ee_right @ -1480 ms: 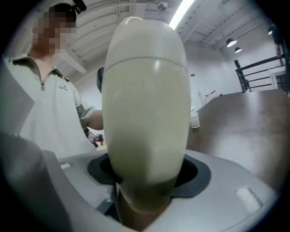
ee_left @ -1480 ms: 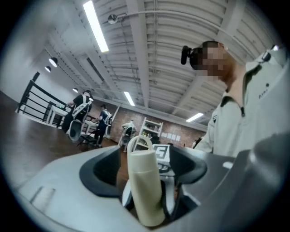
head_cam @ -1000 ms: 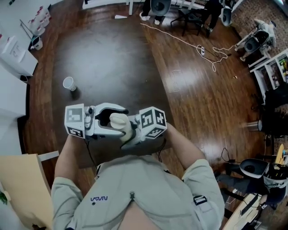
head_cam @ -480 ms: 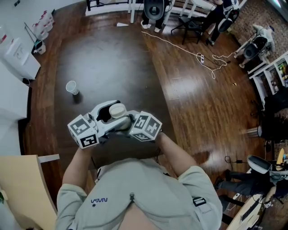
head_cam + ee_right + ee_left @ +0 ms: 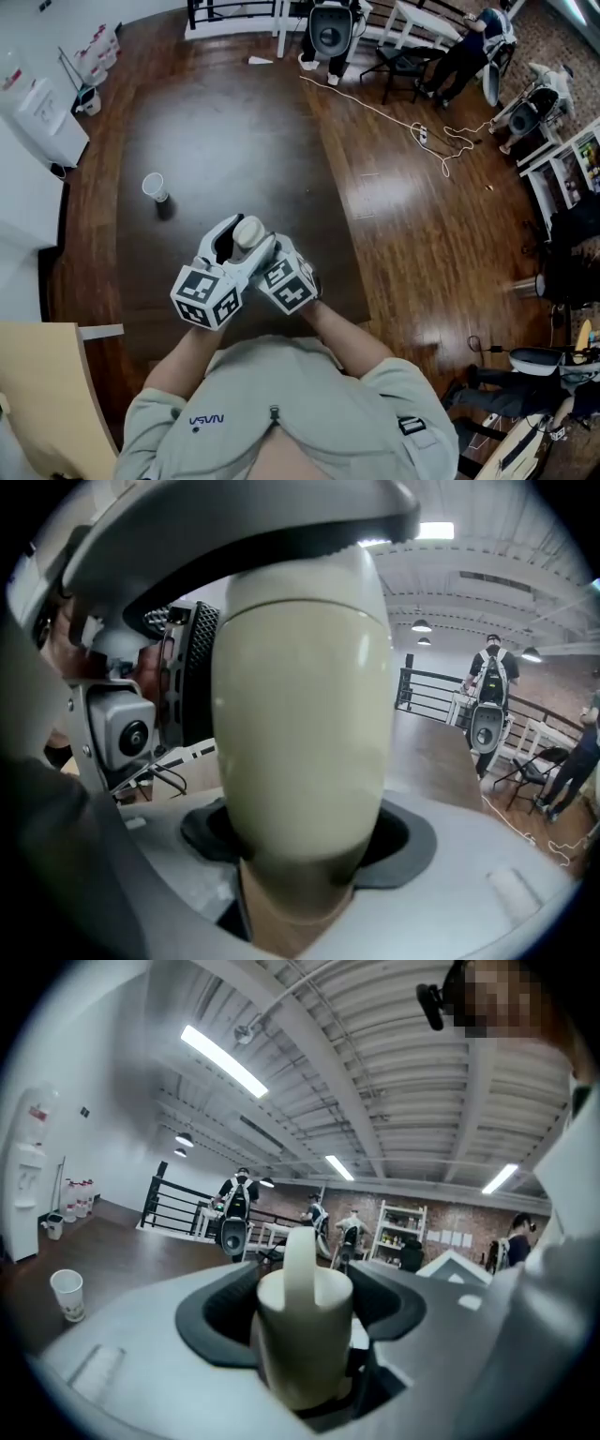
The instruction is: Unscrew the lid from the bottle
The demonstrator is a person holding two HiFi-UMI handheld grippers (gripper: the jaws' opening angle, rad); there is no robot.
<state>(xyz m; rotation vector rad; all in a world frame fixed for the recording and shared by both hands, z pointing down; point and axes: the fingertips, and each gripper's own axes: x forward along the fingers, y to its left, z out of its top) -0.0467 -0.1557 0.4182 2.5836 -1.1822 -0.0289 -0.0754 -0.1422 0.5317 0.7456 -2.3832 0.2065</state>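
Note:
A cream bottle (image 5: 247,232) is held over the dark table (image 5: 234,122), close in front of the person. My left gripper (image 5: 232,242) is shut round its narrower lid end (image 5: 302,1321), which has an upright fin on top. The right gripper (image 5: 267,253) comes in from the right and is shut on the rounded body (image 5: 300,714), which fills the right gripper view. The left gripper's camera (image 5: 127,728) shows just beside the bottle. Where the pads touch is hidden behind the bottle. Both marker cubes sit near the person's chest.
A white paper cup (image 5: 153,186) stands on the table's left side, also in the left gripper view as paper cup (image 5: 67,1294). A white cable (image 5: 412,103) lies on the wood floor at right. Chairs and people are at the far end, a white cabinet (image 5: 42,117) at left.
Both grippers have swung round with the bottle: the marker cubes came in toward the person and the jaws now point away over the table. The grip on the bottle stays the same.

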